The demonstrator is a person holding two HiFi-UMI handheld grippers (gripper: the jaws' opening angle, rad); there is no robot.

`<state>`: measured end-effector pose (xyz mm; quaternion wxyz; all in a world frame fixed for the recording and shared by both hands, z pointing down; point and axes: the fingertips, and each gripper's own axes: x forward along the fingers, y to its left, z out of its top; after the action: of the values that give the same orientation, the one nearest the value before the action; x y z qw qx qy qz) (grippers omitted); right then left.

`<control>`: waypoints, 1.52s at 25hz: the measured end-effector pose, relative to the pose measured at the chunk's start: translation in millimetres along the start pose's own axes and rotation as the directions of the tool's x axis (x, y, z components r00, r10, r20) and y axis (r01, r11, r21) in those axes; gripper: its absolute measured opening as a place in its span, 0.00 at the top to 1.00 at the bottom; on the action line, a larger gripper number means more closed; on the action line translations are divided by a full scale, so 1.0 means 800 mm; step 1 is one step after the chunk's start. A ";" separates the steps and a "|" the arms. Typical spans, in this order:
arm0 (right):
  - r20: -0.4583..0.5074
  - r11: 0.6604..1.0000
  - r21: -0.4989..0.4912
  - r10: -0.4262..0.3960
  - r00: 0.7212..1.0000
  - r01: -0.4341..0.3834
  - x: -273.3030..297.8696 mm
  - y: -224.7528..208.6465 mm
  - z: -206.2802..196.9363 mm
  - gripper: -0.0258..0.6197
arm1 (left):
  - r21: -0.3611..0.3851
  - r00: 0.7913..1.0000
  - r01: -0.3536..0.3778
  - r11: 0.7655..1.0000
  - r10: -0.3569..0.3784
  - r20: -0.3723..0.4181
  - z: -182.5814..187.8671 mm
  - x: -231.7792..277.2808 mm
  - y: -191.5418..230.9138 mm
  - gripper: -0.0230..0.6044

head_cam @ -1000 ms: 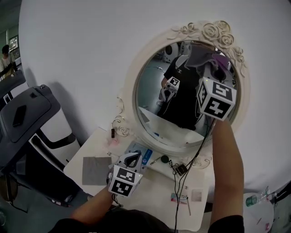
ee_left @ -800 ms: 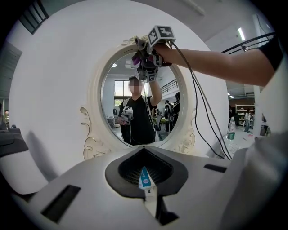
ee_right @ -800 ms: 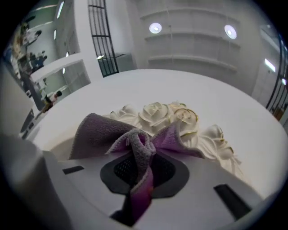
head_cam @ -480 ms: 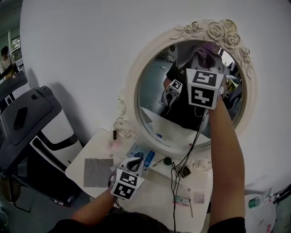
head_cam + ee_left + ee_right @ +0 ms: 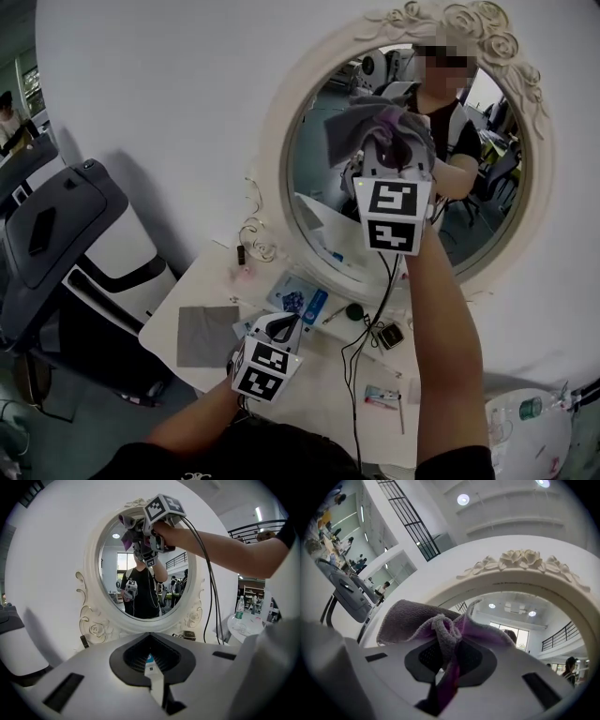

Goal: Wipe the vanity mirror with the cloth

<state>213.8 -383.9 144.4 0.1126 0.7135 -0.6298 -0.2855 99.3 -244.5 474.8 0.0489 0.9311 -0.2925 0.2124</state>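
Observation:
The oval vanity mirror has a white ornate frame point(image 5: 277, 141) with roses on top, also visible as the frame point(image 5: 92, 573) and the frame point(image 5: 525, 571). My right gripper point(image 5: 386, 155) is raised to the upper left part of the glass, shut on a grey-purple cloth point(image 5: 361, 127). The cloth point(image 5: 440, 627) bunches out of the jaws of the right gripper point(image 5: 445, 665) against the glass. In the left gripper view the cloth point(image 5: 127, 526) sits high on the mirror. My left gripper point(image 5: 277, 328) hangs low over the white table point(image 5: 319, 398), jaws shut on nothing point(image 5: 151, 665).
A flat grey cloth point(image 5: 206, 335) lies on the table's left end. A blue item point(image 5: 313, 306), a black cable point(image 5: 370, 328) and small bits lie by the mirror's foot. A grey-white machine point(image 5: 66, 234) stands left. A water bottle point(image 5: 530, 409) is at right.
My right gripper has carried the cloth leftward across the upper glass. The left gripper has stayed over the table. The head view has shifted a little.

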 end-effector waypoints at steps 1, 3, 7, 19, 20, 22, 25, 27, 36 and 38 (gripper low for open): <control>-0.009 1.000 0.016 0.015 1.000 -0.015 0.000 0.009 -0.009 0.89 | -0.002 1.000 -0.005 1.000 0.005 -0.003 -0.001 -0.001 0.002 0.96; -0.026 0.999 0.029 0.041 0.999 -0.041 -0.002 0.030 -0.029 0.89 | -0.008 1.000 -0.016 1.000 0.016 -0.004 -0.004 -0.003 0.006 0.96; -0.102 0.993 0.052 0.109 0.989 -0.104 -0.015 0.082 -0.093 0.89 | -0.022 0.999 -0.038 0.999 0.038 -0.005 -0.008 -0.011 0.014 0.96; -0.364 0.966 0.007 0.242 0.899 -0.257 -0.070 0.216 -0.292 0.89 | -0.059 0.992 -0.124 0.991 0.123 -0.020 -0.036 -0.051 0.048 0.96; -0.402 0.961 -0.006 0.251 0.881 -0.277 -0.076 0.226 -0.310 0.89 | -0.061 0.991 -0.130 0.990 0.129 -0.023 -0.039 -0.055 0.051 0.96; -0.470 0.945 -0.049 0.264 0.842 -0.324 -0.087 0.244 -0.342 0.89 | -0.063 0.989 -0.146 0.987 0.144 -0.025 -0.043 -0.065 0.058 0.96; -0.505 0.944 -0.049 0.259 0.824 -0.327 -0.095 0.257 -0.368 0.89 | -0.072 0.984 -0.179 0.981 0.177 -0.029 -0.051 -0.082 0.075 0.96; -0.505 0.952 -0.030 0.248 0.827 -0.304 -0.094 0.258 -0.371 0.89 | -0.073 0.980 -0.199 0.977 0.197 -0.032 -0.054 -0.092 0.087 0.96; -0.570 0.933 -0.009 0.291 0.768 -0.360 -0.073 0.234 -0.284 0.89 | -0.046 0.977 -0.212 0.976 0.212 -0.015 -0.043 -0.118 0.099 0.96; -0.425 0.953 -0.076 0.235 0.874 -0.293 -0.045 0.195 -0.200 0.89 | -0.041 0.978 -0.209 0.977 0.208 -0.014 -0.041 -0.117 0.102 0.96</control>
<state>170.0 -409.2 365.2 0.3296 0.6552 -0.6622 -0.1535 -28.3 -255.3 462.1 0.0475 0.8931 -0.3927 0.2144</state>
